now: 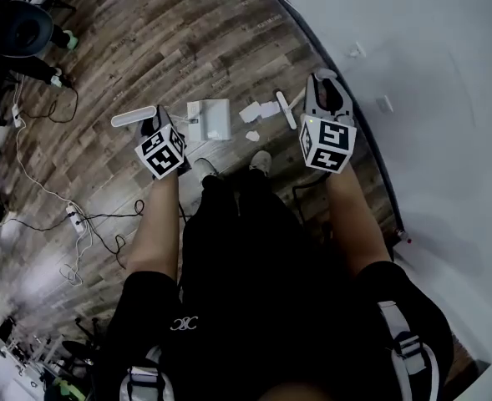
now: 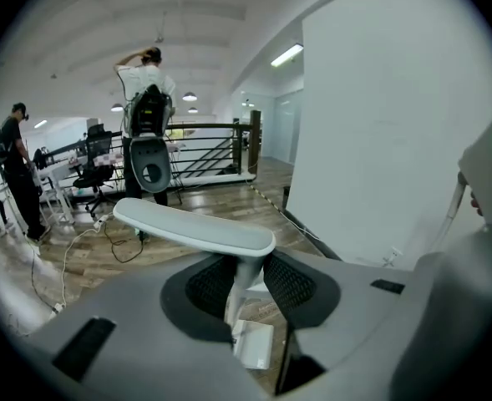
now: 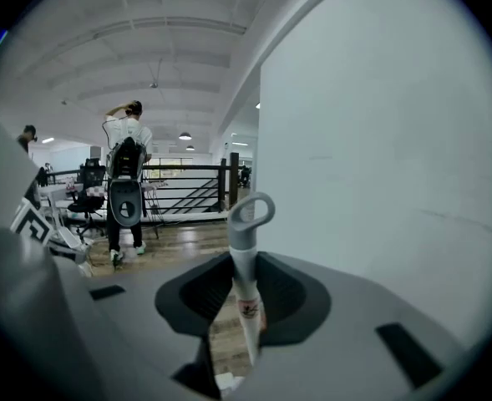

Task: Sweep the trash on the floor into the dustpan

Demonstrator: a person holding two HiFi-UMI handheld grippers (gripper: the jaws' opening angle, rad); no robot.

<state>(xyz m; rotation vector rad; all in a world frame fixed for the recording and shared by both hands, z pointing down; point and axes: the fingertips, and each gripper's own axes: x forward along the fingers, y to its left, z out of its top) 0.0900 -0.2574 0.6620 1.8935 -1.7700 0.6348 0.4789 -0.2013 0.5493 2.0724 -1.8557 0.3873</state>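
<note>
Left gripper (image 2: 244, 286) clamped on the dustpan handle (image 2: 194, 226), dustpan (image 1: 210, 119) below its fingers. Right gripper (image 3: 244, 295) clamped on the broom (image 3: 247, 261) under its loop. Paper trash (image 1: 251, 112) lies on the floor between both sets of fingers. Judged light, rigid plastic; present holds suit.

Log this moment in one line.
left gripper: shut on dustpan handle | right gripper: shut on broom handle | paper scraps: on floor, outside dustpan

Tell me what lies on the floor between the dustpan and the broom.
In the head view, a few white paper scraps lie between the dustpan and the broom.
</note>
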